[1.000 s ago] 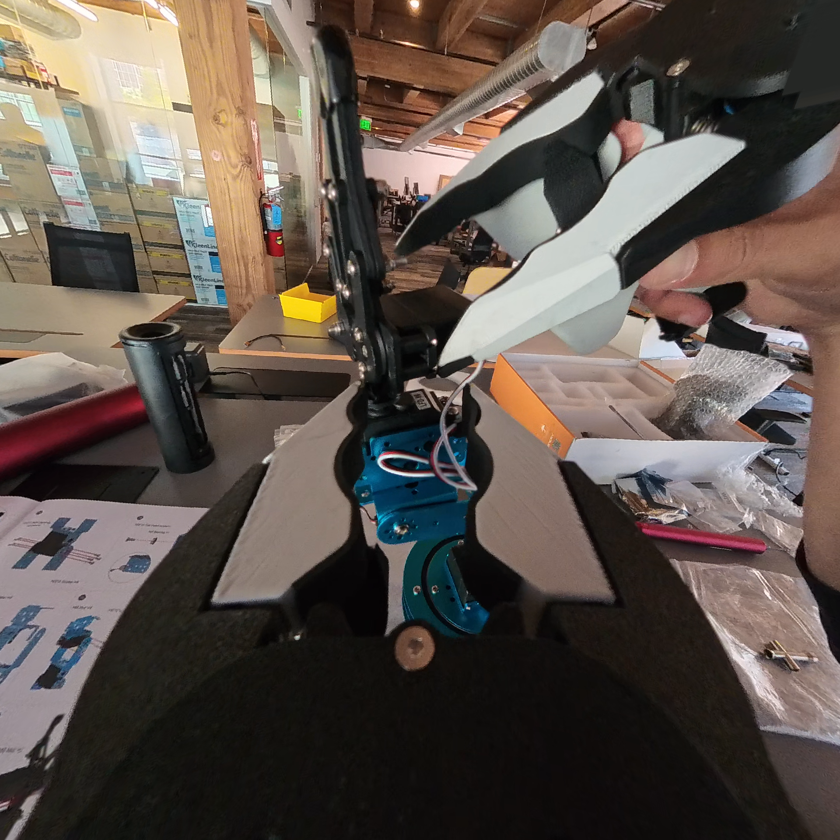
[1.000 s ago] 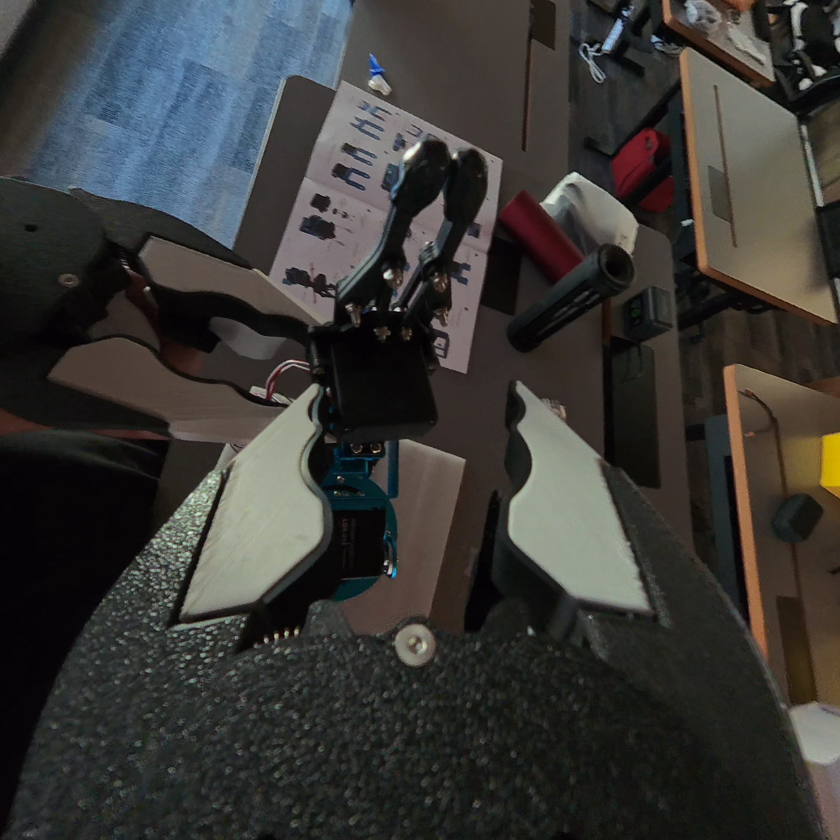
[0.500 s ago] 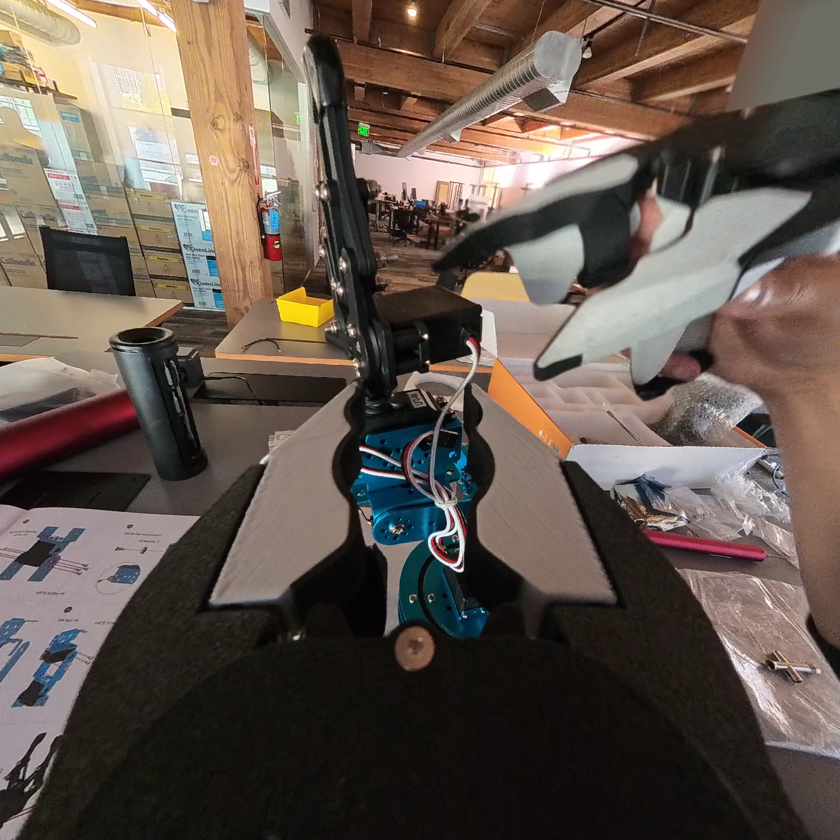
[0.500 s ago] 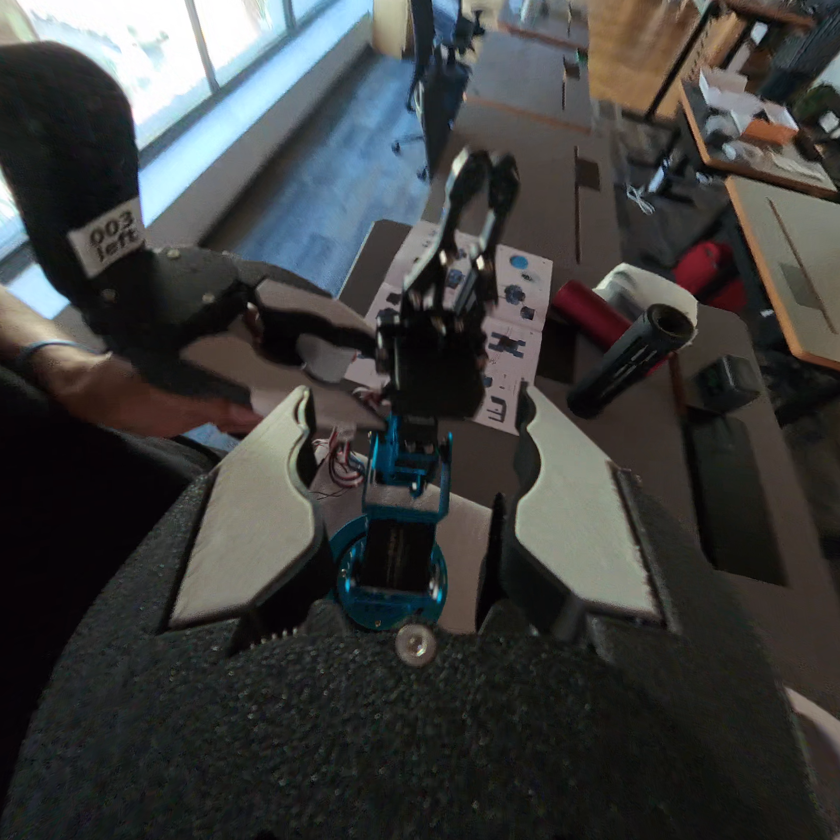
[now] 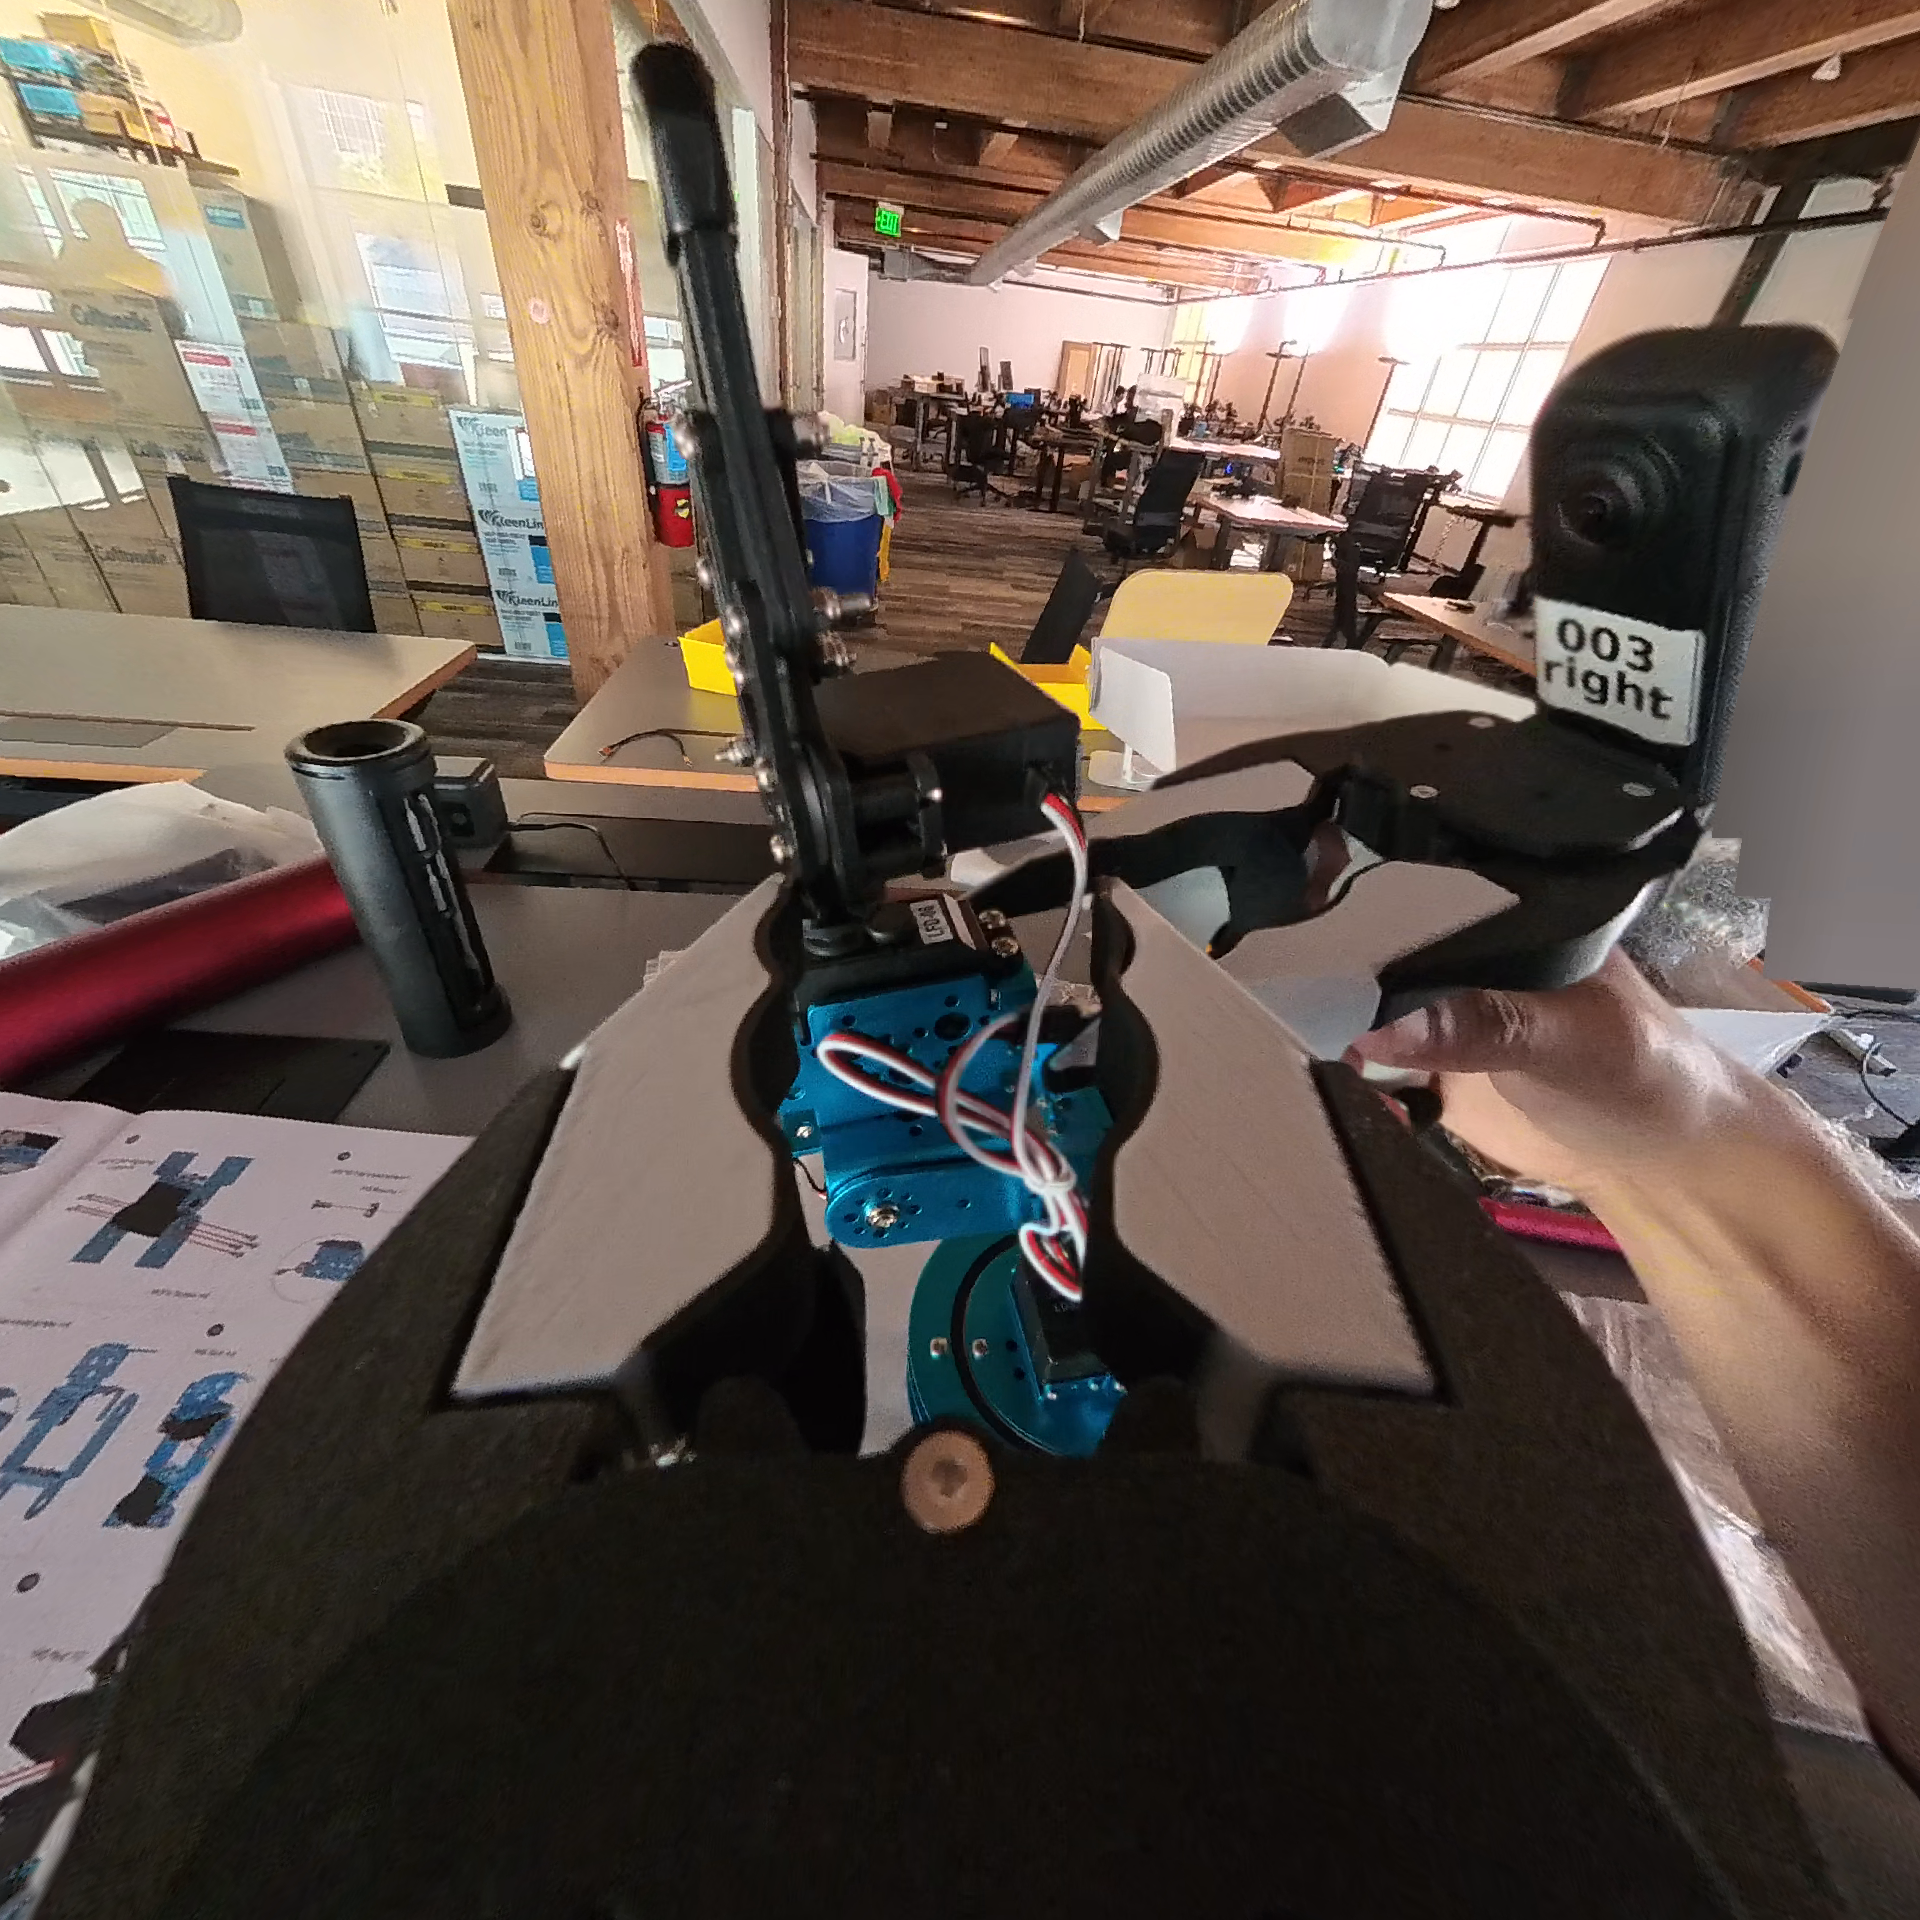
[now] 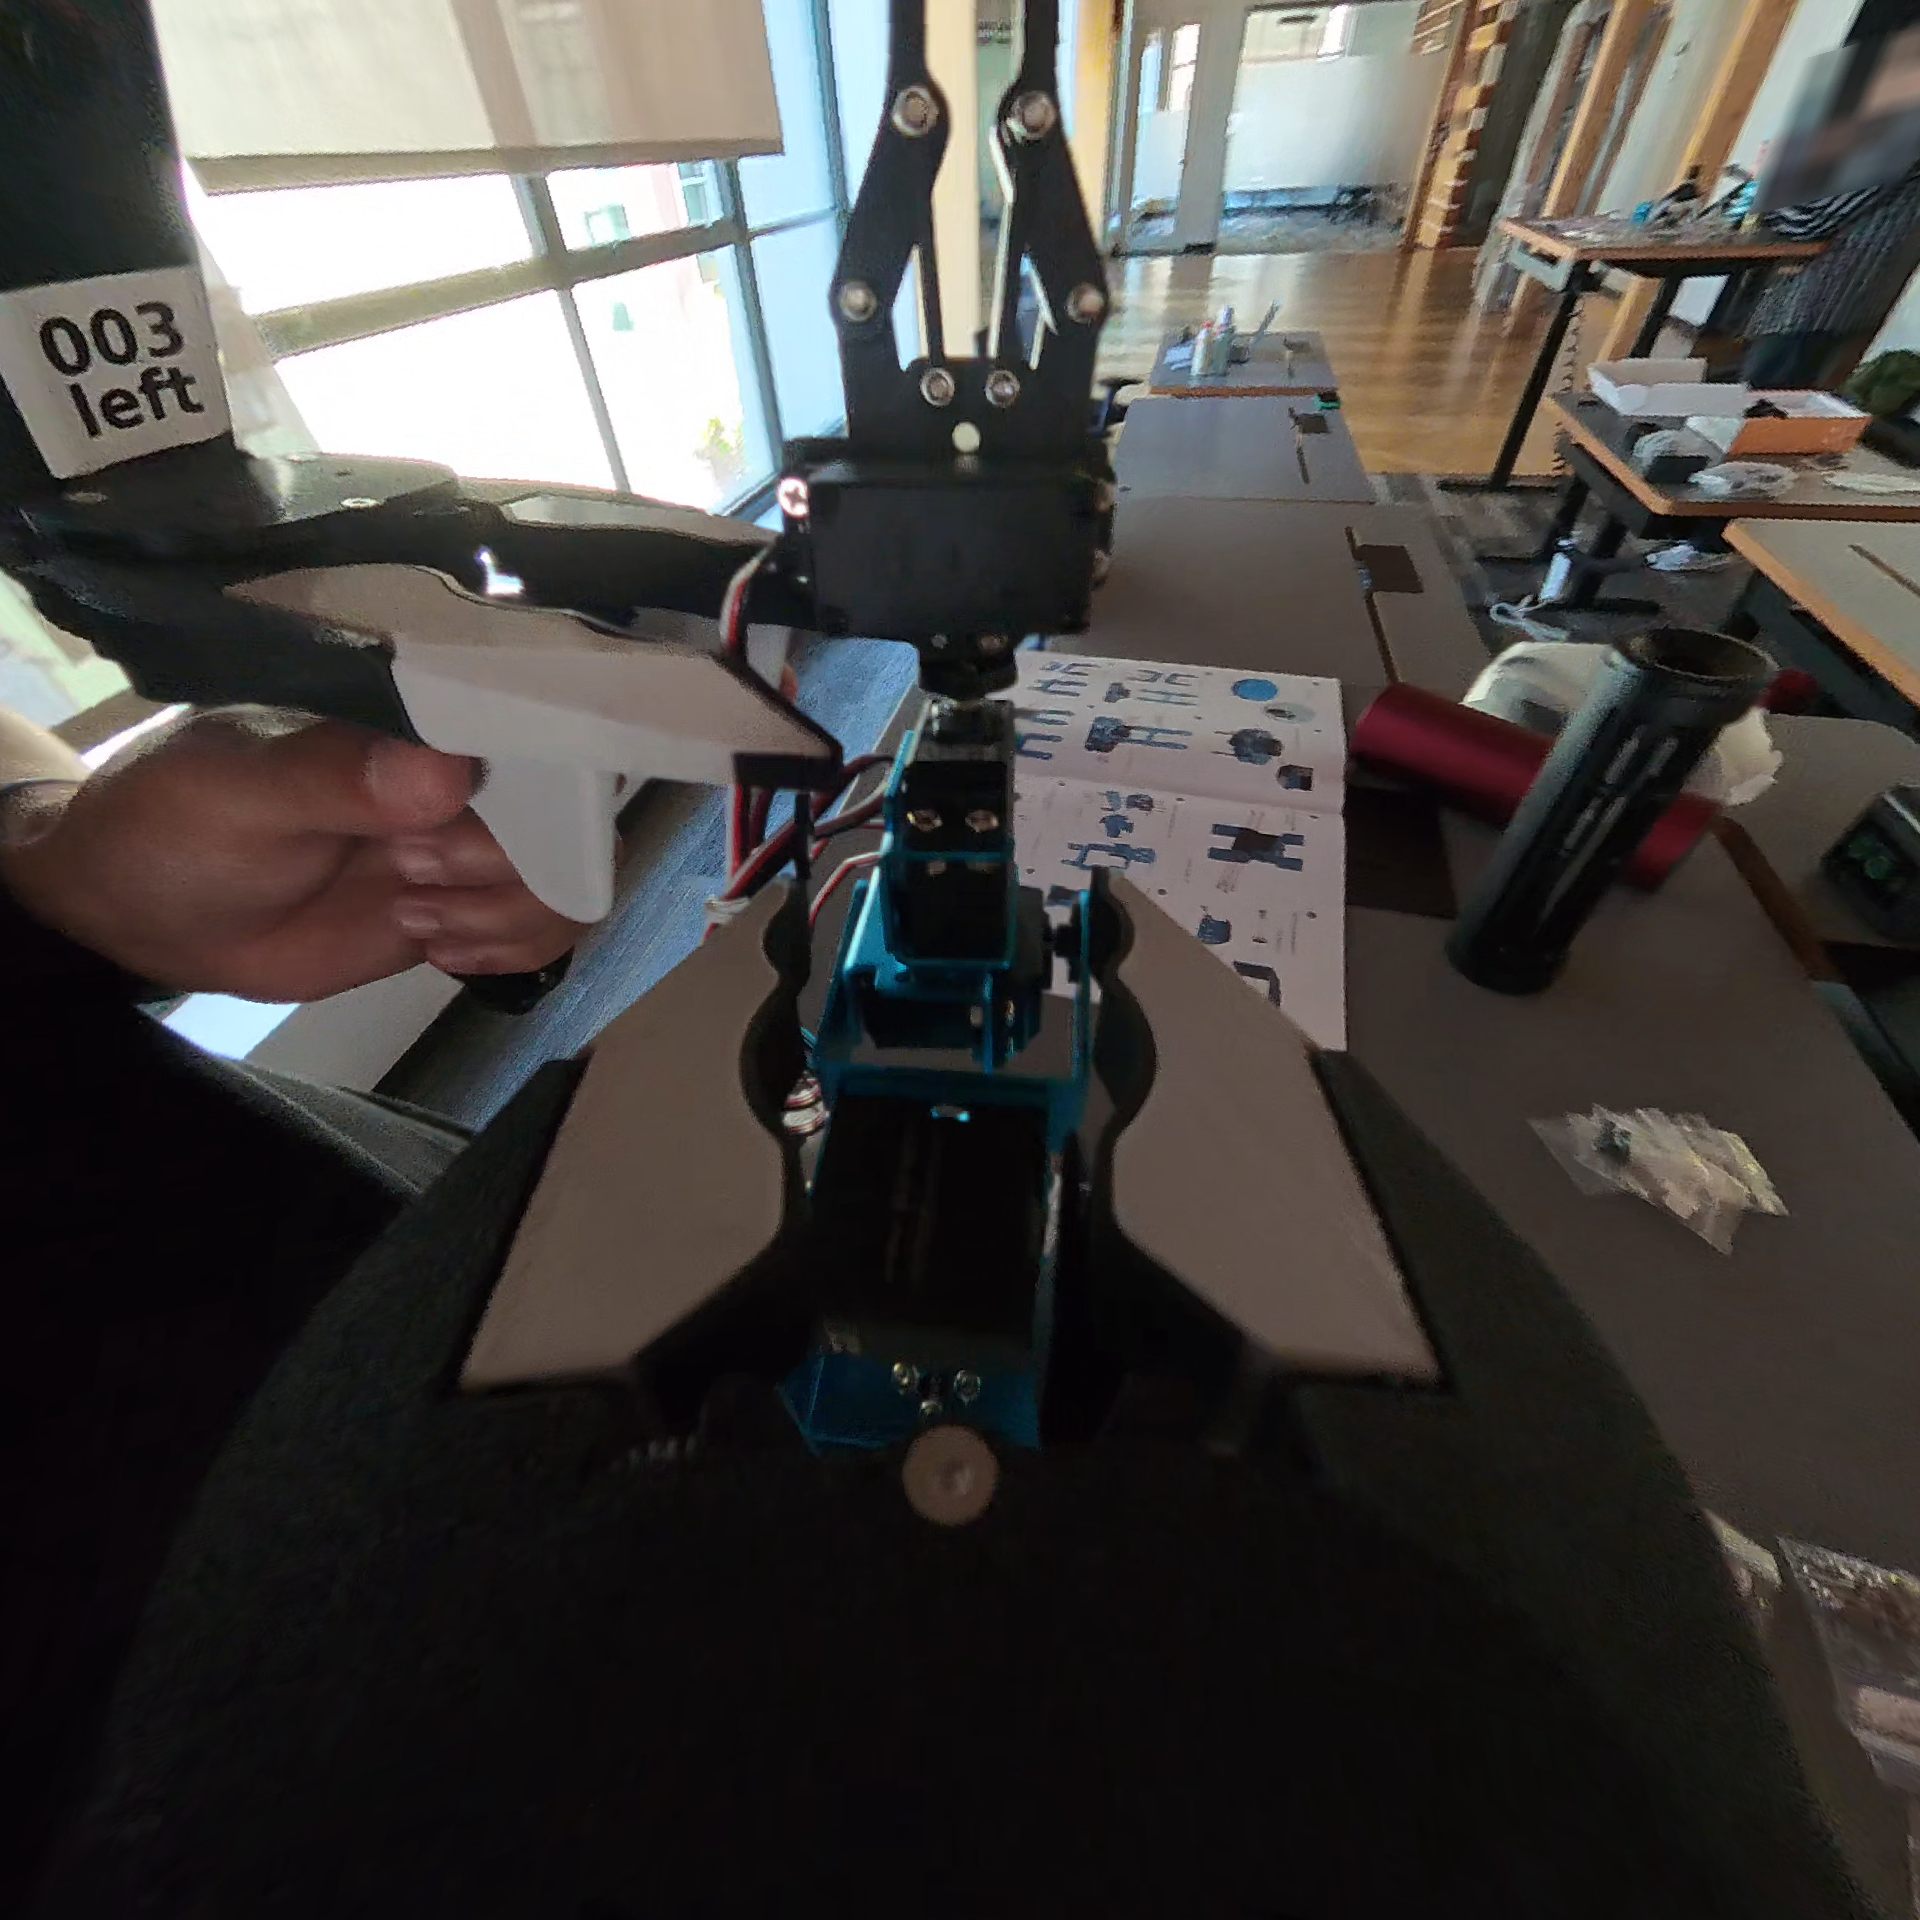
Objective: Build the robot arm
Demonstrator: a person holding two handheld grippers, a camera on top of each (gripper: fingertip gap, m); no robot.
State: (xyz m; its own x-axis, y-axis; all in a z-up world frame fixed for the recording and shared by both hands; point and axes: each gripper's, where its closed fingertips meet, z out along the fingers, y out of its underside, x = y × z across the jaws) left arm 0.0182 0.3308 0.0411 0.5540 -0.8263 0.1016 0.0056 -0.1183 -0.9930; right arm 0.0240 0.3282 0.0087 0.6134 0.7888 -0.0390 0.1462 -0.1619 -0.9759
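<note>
Your right gripper [image 5: 1049, 883] has swung down since a second ago, when it hovered high with its fingers spread over the small robot arm [image 5: 914, 1070]; now it comes in level from the right at the blue bracket's height.

Left wrist view: your left gripper [image 5: 935, 1039] has its fingers closed on the blue mid-section of the small robot arm, evidently to hold the model steady while the other tool approaches. The black claw [image 5: 717, 416] rises upright above it and a twisted servo cable [image 5: 997, 1122] hangs loose in front. The teal round base [image 5: 966, 1351] shows below, between the fingers. A black cylinder [image 5: 400, 883] stands open-topped on the dark table [image 5: 582, 935] beside a red tube [image 5: 156, 966]; what is inside it cannot be seen. An open instruction booklet [image 5: 156, 1247] lies at the left. A yellow bin [image 5: 707, 660] sits on a far desk, its contents hidden.

Right wrist view: your right gripper [image 6: 945, 935] flanks the blue bracket with both finger pads against or just beside its sides; whether it actually pinches cannot be told. Your left gripper [image 6: 790, 727] reaches in from the left, your hand [image 6: 260, 852] on its trigger. A clear bag of small parts [image 6: 1662, 1164] lies on the table, well apart at the right.
</note>
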